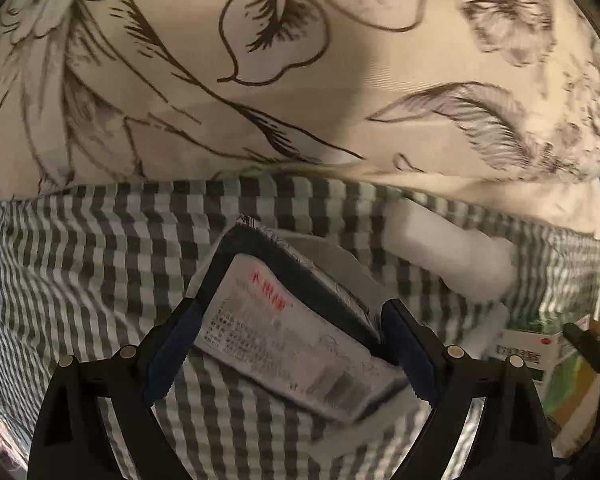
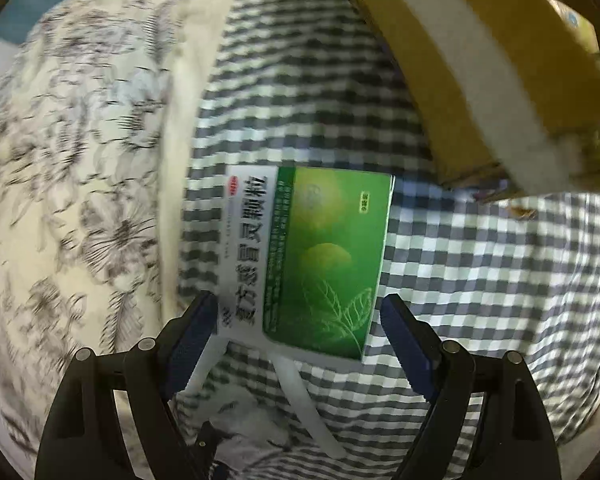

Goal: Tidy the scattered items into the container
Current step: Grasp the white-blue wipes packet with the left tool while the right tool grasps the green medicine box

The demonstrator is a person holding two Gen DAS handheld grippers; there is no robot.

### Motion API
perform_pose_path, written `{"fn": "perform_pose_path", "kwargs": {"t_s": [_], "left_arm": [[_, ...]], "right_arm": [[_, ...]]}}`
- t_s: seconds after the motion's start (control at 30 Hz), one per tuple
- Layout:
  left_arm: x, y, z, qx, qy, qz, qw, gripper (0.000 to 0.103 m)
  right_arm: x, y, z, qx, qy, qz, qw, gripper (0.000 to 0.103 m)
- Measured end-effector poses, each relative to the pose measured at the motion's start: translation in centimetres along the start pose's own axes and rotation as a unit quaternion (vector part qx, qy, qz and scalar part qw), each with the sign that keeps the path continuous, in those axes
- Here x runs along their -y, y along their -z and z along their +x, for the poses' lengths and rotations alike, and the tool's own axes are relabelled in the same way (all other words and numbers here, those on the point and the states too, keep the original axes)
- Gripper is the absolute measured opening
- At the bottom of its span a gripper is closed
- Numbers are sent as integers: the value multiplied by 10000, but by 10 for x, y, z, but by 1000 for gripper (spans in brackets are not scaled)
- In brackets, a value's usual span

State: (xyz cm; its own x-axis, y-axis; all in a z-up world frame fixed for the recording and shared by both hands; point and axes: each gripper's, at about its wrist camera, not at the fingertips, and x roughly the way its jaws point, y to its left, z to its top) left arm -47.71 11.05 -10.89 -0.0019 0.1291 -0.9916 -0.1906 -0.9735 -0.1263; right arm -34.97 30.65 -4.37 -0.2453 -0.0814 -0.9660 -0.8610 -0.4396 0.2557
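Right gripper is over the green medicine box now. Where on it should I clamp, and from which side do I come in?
Come straight down from above. The green medicine box lies flat on the checked sheet, its long axis running away from the right gripper. Clamp across the two long edges at the near end; the open jaws already straddle that width.

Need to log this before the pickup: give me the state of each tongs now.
Left tongs: open, astride the white labelled packet, not gripping it.
Right tongs: open, astride the green medicine box, pads not touching it.
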Motion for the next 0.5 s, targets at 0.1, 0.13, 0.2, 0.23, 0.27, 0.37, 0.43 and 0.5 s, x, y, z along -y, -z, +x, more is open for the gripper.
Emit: {"fn": "perform_pose_path", "kwargs": {"t_s": [0.1, 0.13, 0.2, 0.23, 0.27, 0.37, 0.43, 0.5], "left_arm": [[0, -5, 13, -114, -46, 212, 9997, 94], [-3, -7, 13, -111, 30, 144, 9998, 94], [-6, -10, 14, -121, 110, 77, 9998, 95], [-5, -11, 16, -146, 97, 172, 9997, 96], [-4, -11, 19, -169, 67, 306, 9994, 98], [-2, -8, 24, -93, -48, 739, 9972, 98], [-3, -5, 21, 22, -3, 892, 9960, 97], [-6, -1, 18, 116, -52, 1041, 9945, 83]], "right_arm": [[-6, -1, 11, -1, -22, -18, 10000, 95], [-8, -1, 11, -14, -17, -27, 10000, 95], [-11, -1, 6, 52, -101, 32, 9999, 97], [-11, -1, 4, 124, -150, 75, 9998, 97], [-11, -2, 5, 141, -120, 62, 9998, 97], [-8, -8, 25, -87, 110, 10, 9999, 97], [1, -10, 41, -300, 153, 67, 9994, 97], [15, -10, 53, -482, -35, 193, 9986, 96]]}}
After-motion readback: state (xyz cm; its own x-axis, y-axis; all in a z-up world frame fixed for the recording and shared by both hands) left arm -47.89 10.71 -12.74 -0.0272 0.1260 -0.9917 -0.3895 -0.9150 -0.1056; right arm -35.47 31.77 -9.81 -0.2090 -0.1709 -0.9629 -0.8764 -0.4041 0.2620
